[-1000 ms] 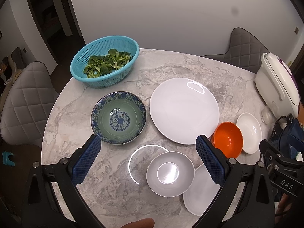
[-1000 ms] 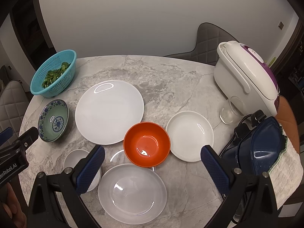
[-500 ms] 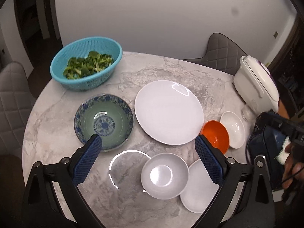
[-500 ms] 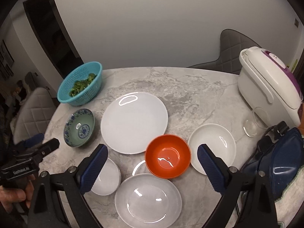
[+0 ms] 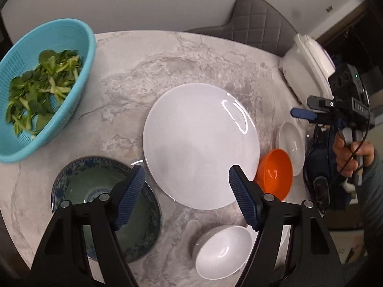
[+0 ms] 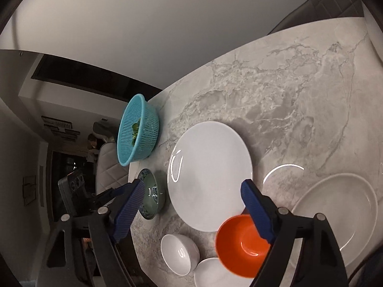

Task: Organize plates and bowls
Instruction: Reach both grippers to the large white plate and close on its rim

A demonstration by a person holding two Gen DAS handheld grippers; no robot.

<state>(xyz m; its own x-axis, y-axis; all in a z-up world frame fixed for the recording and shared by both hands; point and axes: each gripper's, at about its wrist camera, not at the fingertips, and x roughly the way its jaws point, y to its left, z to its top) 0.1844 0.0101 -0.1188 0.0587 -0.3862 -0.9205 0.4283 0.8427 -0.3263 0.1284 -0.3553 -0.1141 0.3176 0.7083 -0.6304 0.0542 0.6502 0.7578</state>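
A large white plate (image 5: 201, 143) lies mid-table, also in the right wrist view (image 6: 208, 174). A blue-patterned green bowl (image 5: 105, 205) sits left of it. An orange bowl (image 5: 275, 173) and a small white plate (image 5: 290, 148) lie to its right. A small white bowl (image 5: 225, 251) is at the front. My left gripper (image 5: 186, 189) is open and empty above the large plate's near edge. My right gripper (image 6: 194, 205) is open and empty, tilted over the large plate, with the orange bowl (image 6: 241, 246) below its right finger.
A blue colander (image 5: 40, 86) of greens stands at the far left. A white rice cooker (image 5: 308, 67) is at the far right. A grey chair (image 5: 258, 26) stands behind the marble table (image 5: 179, 59). A white plate (image 6: 340, 212) lies at right.
Both grippers moved forward and lower over the large white plate. The right gripper swung left and tilted. Both stay open and empty.
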